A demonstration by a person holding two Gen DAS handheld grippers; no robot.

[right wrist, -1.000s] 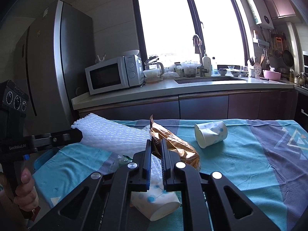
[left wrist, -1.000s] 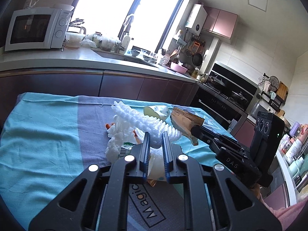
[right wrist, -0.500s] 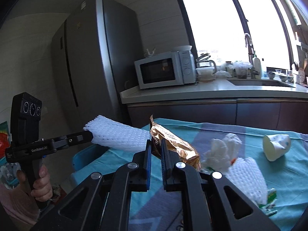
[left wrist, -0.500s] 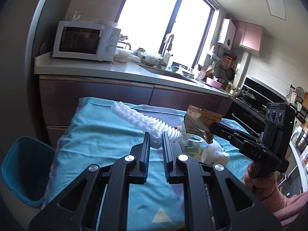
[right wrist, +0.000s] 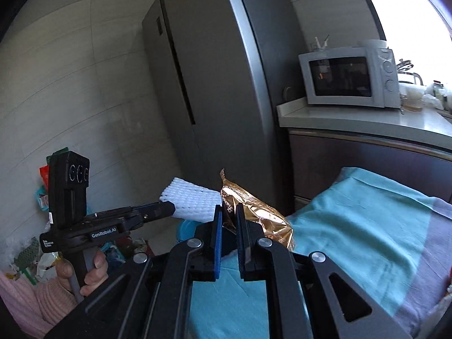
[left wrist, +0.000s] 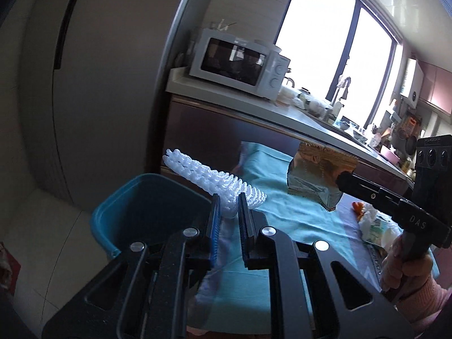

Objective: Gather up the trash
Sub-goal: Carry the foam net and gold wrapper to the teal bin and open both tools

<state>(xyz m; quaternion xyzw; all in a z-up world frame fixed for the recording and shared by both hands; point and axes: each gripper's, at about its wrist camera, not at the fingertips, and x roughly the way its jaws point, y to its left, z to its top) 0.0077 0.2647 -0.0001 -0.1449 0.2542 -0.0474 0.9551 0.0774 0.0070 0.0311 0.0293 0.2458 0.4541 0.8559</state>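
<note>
Holding white foam netting (left wrist: 214, 179) clamped in our left gripper (left wrist: 228, 212), we have it in the air over the near rim of the blue bin (left wrist: 132, 195), which stands on the floor just beside the end of the table (left wrist: 282, 220) with its teal cloth. Our right gripper (right wrist: 227, 217) is closed on a crumpled gold foil wrapper (right wrist: 254, 212), held up over the table edge near the netting. More trash (left wrist: 373, 223), white wads and an orange bit, lies on the cloth by the right hand (left wrist: 404, 265); a microwave (right wrist: 350, 77) sits behind.
</note>
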